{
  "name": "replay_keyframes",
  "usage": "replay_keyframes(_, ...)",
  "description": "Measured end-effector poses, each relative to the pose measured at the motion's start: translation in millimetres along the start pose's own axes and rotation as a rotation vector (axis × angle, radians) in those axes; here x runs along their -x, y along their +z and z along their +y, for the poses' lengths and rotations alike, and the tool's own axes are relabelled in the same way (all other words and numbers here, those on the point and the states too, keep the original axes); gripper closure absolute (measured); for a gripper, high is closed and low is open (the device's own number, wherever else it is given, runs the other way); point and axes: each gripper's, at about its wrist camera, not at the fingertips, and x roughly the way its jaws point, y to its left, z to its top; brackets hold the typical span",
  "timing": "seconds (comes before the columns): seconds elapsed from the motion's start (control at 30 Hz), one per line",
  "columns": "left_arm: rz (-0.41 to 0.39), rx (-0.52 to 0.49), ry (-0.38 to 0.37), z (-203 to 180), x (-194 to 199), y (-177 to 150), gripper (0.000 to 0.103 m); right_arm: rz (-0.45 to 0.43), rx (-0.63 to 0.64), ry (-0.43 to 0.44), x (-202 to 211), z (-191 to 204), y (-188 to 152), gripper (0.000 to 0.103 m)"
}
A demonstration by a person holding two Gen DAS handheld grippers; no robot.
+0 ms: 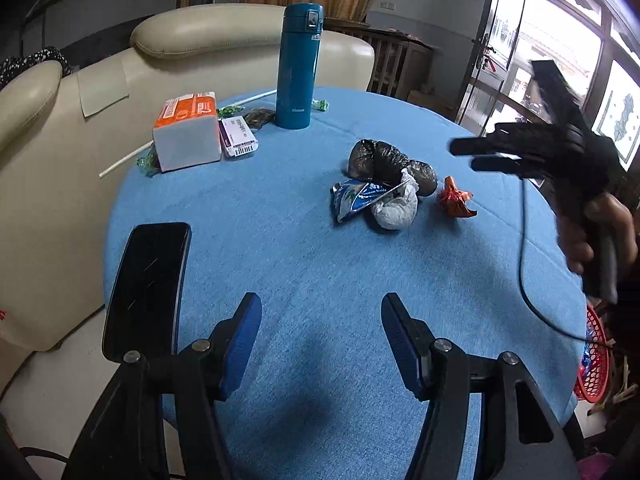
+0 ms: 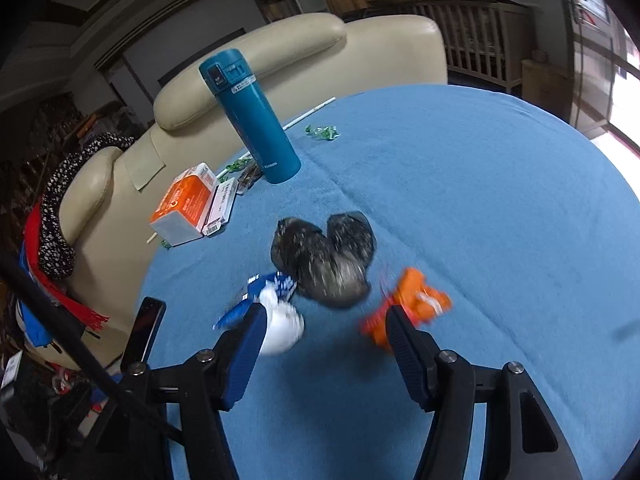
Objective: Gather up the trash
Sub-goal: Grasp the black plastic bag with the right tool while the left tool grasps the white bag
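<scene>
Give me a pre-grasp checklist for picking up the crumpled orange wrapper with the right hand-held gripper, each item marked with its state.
1. Right hand-held gripper open: ok, its jaws are spread with nothing between them.
2. Crumpled orange wrapper reachable: ok, it lies just ahead of the right-side blue finger pad.
3. Wrapper apart from its neighbours: ok, blue tablecloth shows between it and the crumpled black plastic bag.
4. Picture sharpness: not ok, the right wrist view is motion-blurred.
5. Left hand-held gripper out of the way: ok, open over bare cloth, near the table edge.
6. Red mesh basket has room: cannot tell, only its edge shows.
</scene>
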Motion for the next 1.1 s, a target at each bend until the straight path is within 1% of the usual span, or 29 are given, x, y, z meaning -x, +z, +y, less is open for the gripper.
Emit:
replay_keyframes(0.1,0.009,0.011,-0.004,4,0,-1,0.04,0.044,0.043,0.002,-30,9,18,0.044)
replay_keyframes(0.17,0.016,0.012,-0.007,6,0,-1,0.04,0.078,0.072,-0.002,-51,14,27,0.048)
replay_keyframes(0.23,0.017,0.013,-0.003,8,-2,0,0.04,0.102,0.086,-0.02,-68,15,32,0.048)
replay_keyframes(0.3,0.018,0.018,-0.001,11,-4,4,0.04,0.144,0.109,-0.031,-85,18,34,0.048)
replay_keyframes(0.37,0.021,0.025,-0.007,12,-6,9,0.04,0.178,0.133,-0.071,-98,18,31,0.049)
replay_keyframes(0.4,0.022,0.027,-0.01,13,-8,11,0.04,0.185,0.138,-0.083,-101,17,30,0.053)
replay_keyframes(0.43,0.022,0.026,-0.012,12,-10,14,0.04,0.188,0.134,-0.084,-102,14,27,0.06)
replay_keyframes(0.47,0.022,0.025,-0.014,11,-11,16,0.039,0.178,0.115,-0.07,-99,11,26,0.064)
replay_keyframes(0.53,0.024,0.021,-0.027,8,-16,21,0.039,0.155,0.061,-0.039,-90,0,22,0.065)
replay_keyframes(0.67,0.037,-0.005,-0.066,-7,-30,31,0.039,0.105,-0.041,-0.006,-60,-23,10,0.065)
replay_keyframes(0.77,0.063,-0.024,-0.123,-24,-44,36,0.039,0.075,-0.122,0.037,-31,-42,-2,0.065)
replay_keyframes(0.9,0.107,-0.013,-0.181,-44,-70,43,0.039,0.043,-0.196,0.099,9,-61,-26,0.065)
replay_keyframes(1.03,0.129,0.026,-0.198,-56,-95,56,0.039,0.017,-0.25,0.128,46,-79,-54,0.065)
replay_keyframes(1.1,0.129,0.042,-0.177,-60,-107,64,0.039,0.004,-0.276,0.134,64,-88,-72,0.065)
